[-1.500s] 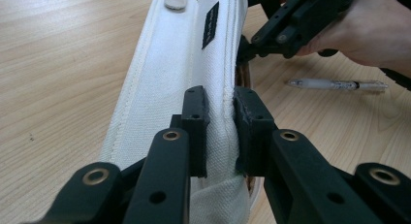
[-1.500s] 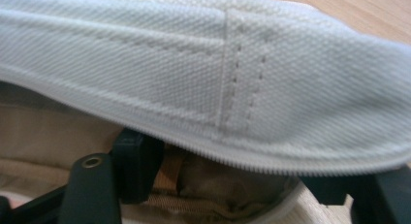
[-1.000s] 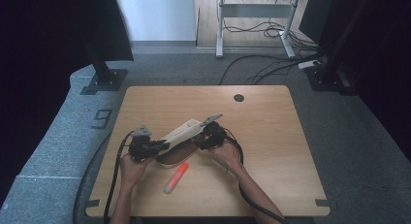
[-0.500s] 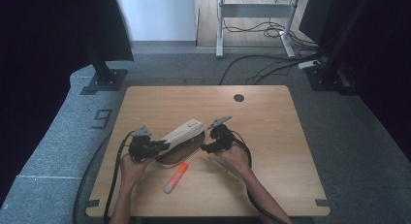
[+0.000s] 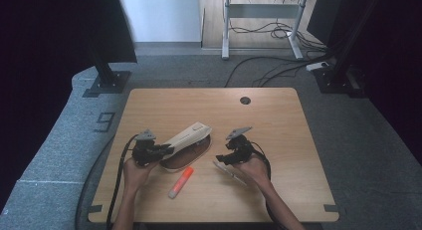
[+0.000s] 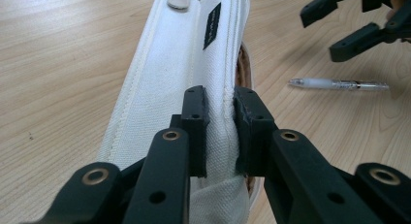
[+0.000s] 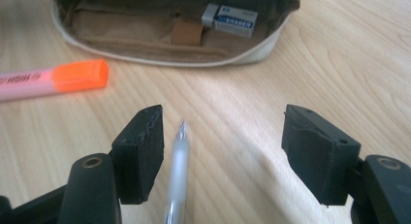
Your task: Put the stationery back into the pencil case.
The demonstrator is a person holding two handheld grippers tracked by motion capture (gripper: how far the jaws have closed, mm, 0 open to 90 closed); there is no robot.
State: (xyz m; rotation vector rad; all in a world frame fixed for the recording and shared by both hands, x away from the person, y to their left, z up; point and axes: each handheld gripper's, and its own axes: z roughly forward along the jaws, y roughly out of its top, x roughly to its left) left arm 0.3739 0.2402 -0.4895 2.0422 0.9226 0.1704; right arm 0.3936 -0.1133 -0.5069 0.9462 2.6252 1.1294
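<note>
The white fabric pencil case (image 5: 188,137) lay near the middle of the wooden surface (image 5: 278,120), its flap lifted and angled up toward the far side, so that the tan lining was exposed on the side facing my right hand. My left gripper (image 6: 220,115) was clamped on the near end of that flap, a fold of white cloth pinched between both pads; in the high view the same gripper (image 5: 164,150) sat at the case's left end, held in my left hand (image 5: 135,169). Inside the open case, an eraser (image 7: 229,19) in a white and blue sleeve rested against the far wall, beside a small brown loop (image 7: 186,33) sewn to the lining.

Just in front of the case lay an orange highlighter (image 5: 180,182), its orange cap (image 7: 80,73) pointing toward the case and its pale barrel toward the near edge. To its right a clear pen (image 5: 229,171) lay on the bare wood, apart from the case. My right gripper (image 7: 223,146) stood with its jaws apart over the pen, whose tip (image 7: 181,129) lay just beside the left pad; the pads were not pressing on it. The jaws had just been closing slightly. In the high view my right gripper (image 5: 222,158) hovered to the right of the case.
</note>
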